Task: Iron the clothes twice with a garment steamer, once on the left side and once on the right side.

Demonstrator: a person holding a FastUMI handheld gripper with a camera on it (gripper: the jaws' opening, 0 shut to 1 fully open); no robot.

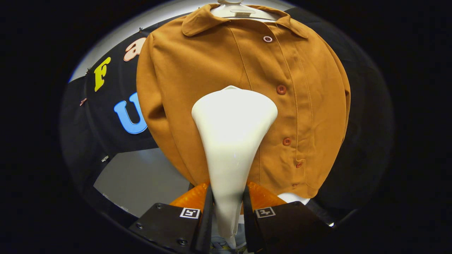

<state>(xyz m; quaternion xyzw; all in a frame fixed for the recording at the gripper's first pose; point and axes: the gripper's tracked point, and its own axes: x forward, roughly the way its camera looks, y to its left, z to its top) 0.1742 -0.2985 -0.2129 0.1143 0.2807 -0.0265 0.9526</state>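
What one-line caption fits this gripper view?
Gripper shut on white garment steamer, its head against a brown buttoned shirt on a hanger.

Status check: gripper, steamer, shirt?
Gripper shut on steamer, both fingers pressing its narrow neck. Steamer head raised against the brown shirt on its hanger, left of the button row. Nothing in the way.

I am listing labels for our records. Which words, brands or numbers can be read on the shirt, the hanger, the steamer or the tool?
Shirt: none, plain cloth and buttons.
Hanger: none that can be read.
Steamer: none on its white head.
Tool, shut on the steamer: two square code marks, patterns without letters.
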